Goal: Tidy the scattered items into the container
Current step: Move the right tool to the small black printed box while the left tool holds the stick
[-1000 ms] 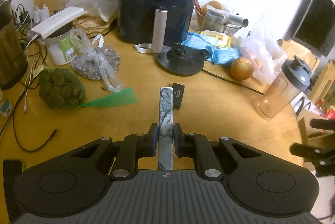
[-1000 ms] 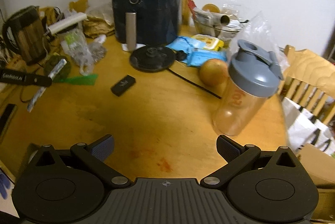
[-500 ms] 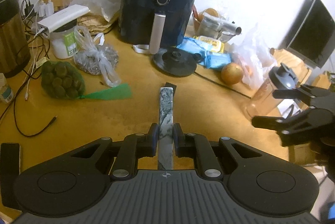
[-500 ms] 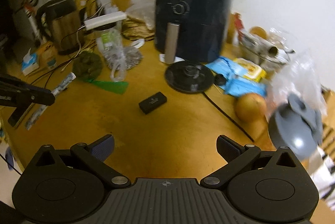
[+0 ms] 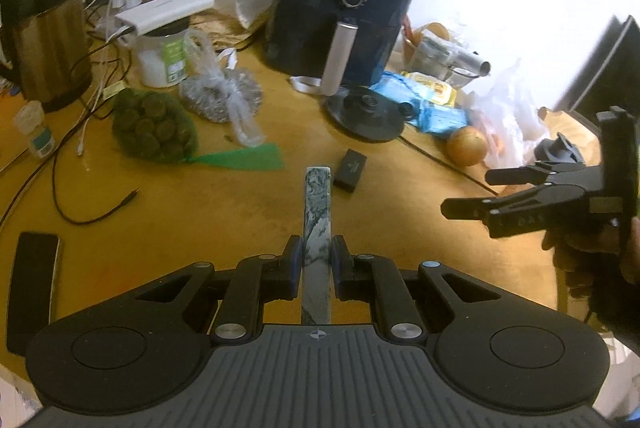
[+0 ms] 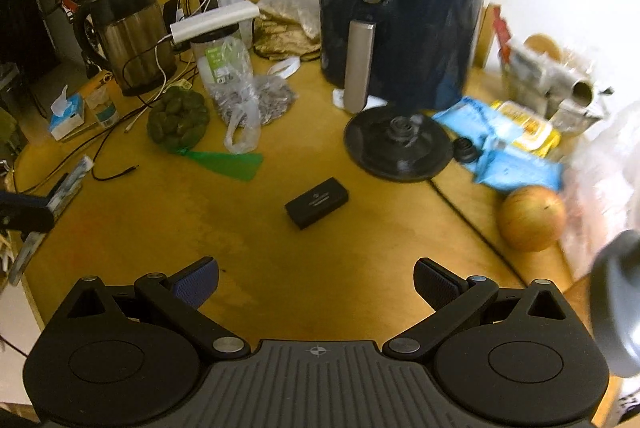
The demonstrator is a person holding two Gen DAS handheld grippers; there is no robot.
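Note:
My left gripper [image 5: 315, 255] is shut on a long flat marbled grey-white bar [image 5: 317, 212] and holds it above the wooden table [image 5: 200, 212], pointing away from me. The bar also shows at the far left of the right wrist view [image 6: 66, 184]. A small black box [image 5: 350, 164] lies on the table just past the bar's tip; in the right wrist view it [image 6: 317, 203] lies ahead of my right gripper [image 6: 316, 282], which is open and empty above the table. The right gripper shows at the right of the left wrist view [image 5: 468, 192].
A dark air fryer [image 6: 400, 16] stands at the back with a black kettle base [image 6: 398, 144] before it. A green net bag [image 5: 154, 126], plastic bag [image 5: 224, 94], jar [image 5: 164, 56], kettle [image 5: 44, 28], cables and a phone [image 5: 32, 290] lie left. An onion [image 6: 532, 218], blue packets [image 6: 508, 156] and a shaker bottle lie right.
My right gripper has swung left over the table toward the black box, and the shaker bottle has slid to its right edge. My left gripper has pulled back and up, still holding the bar.

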